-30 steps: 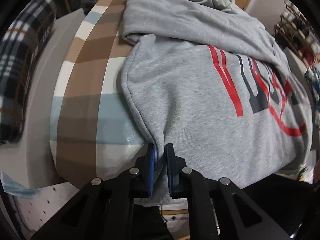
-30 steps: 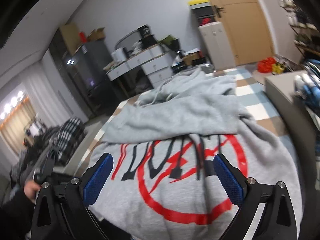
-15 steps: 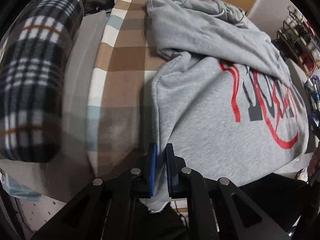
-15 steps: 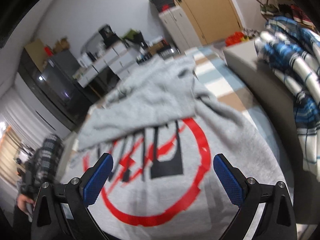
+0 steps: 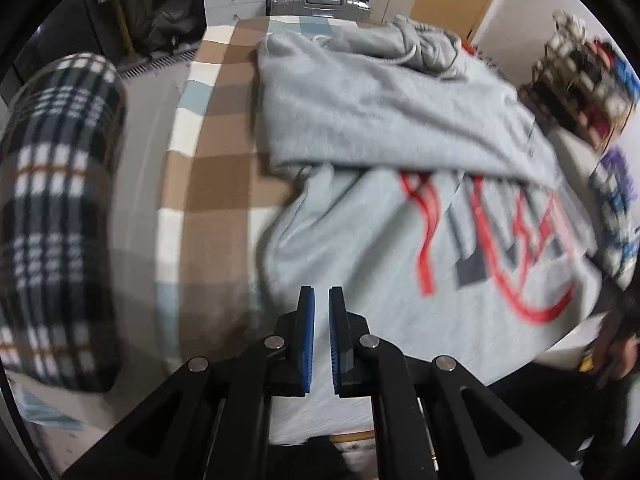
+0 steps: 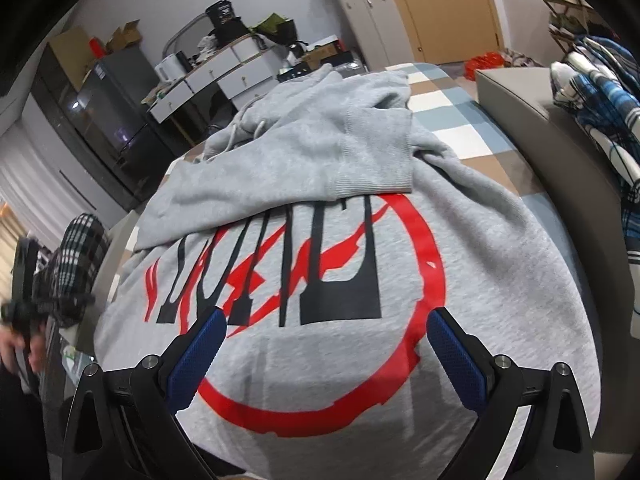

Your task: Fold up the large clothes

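1 big grey hoodie point(image 6: 460, 272) sprawls over the checked bed point(image 5: 216, 184), spreading ahead of both claws. Right claw point(image 6: 326, 320) hangs wide apart just above its red print, touching nothing. Left claw point(image 5: 322, 300) is pinched together on the hoodie's near edge.

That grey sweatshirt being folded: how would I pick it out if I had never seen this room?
Find the bed with the brown, white and pale-blue checked cover; the grey hooded sweatshirt lies spread across it. A sleeve is folded over its chest. Unlike the plaid fabrics beside the bed, it is plain grey with a big red ring and black letters printed on the front.
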A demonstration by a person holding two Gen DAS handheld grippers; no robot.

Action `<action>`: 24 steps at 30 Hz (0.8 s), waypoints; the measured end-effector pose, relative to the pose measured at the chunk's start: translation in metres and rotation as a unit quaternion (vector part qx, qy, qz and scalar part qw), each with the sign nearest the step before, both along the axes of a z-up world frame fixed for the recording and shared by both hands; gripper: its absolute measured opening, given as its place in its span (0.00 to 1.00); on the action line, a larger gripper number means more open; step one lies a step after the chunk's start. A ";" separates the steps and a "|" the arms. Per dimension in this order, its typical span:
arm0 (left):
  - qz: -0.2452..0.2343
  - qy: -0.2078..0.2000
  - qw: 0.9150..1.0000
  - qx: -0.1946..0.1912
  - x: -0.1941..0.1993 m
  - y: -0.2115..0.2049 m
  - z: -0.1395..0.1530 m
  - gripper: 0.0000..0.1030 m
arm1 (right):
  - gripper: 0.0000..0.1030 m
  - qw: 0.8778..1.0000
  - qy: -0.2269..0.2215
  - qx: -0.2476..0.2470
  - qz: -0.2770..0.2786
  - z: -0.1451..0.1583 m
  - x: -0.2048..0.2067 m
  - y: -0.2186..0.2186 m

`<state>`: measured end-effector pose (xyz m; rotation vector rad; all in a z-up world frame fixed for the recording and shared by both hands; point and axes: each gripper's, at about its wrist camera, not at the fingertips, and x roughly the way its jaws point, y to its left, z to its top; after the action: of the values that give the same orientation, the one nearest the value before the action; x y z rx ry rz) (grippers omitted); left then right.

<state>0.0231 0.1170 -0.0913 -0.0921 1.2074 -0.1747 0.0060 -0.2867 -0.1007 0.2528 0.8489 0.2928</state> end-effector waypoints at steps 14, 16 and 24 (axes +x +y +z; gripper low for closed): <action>0.001 -0.001 0.998 0.066 0.068 0.012 -0.034 0.69 | 0.99 1.000 -0.010 0.001 0.028 0.003 -0.001 0.008; 0.017 0.006 1.000 0.018 0.070 0.026 -0.039 0.16 | 0.99 1.000 -0.010 0.003 0.028 0.003 -0.001 0.007; 0.021 -0.034 0.999 0.029 0.063 0.053 -0.024 0.05 | 0.99 0.999 0.000 0.010 0.032 -0.001 0.003 0.007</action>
<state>0.0863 0.1704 -0.1158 -0.0605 1.1414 -0.1065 0.0089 -0.2798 -0.1019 0.2445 0.8550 0.3610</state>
